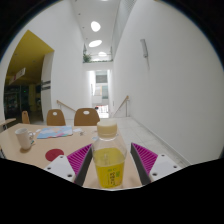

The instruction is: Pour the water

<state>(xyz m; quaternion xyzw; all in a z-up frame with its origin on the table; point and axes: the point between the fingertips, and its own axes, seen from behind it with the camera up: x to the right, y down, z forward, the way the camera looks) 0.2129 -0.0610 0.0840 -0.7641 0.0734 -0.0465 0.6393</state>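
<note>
A clear plastic bottle (108,158) stands upright between the two fingers of the gripper (108,165), filling most of the space between them. It has a pale, whitish screw cap and rounded shoulders, and the body below the shoulders shows a yellow liquid or yellow label wrap; which of the two cannot be told. A lighter patch sits low on the front of the bottle, but no brand name or writing can be read on it.

The magenta pads (80,158) on the inner faces of the fingers lie close along either side of the bottle. Whether they press on it or leave a thin gap cannot be told, so the grip itself stays uncertain.

The bottle is over the near edge of a light wooden table (40,150). Farther back on the table, to the left of the fingers, stands a white cup (24,139), with a round magenta object (54,155) lying flat just beside it and a bluish flat item (55,131) beyond. Two wooden chairs (87,116) stand at the far side of the table. Behind them a white corridor (100,80) runs away under oval ceiling lights (95,27).
</note>
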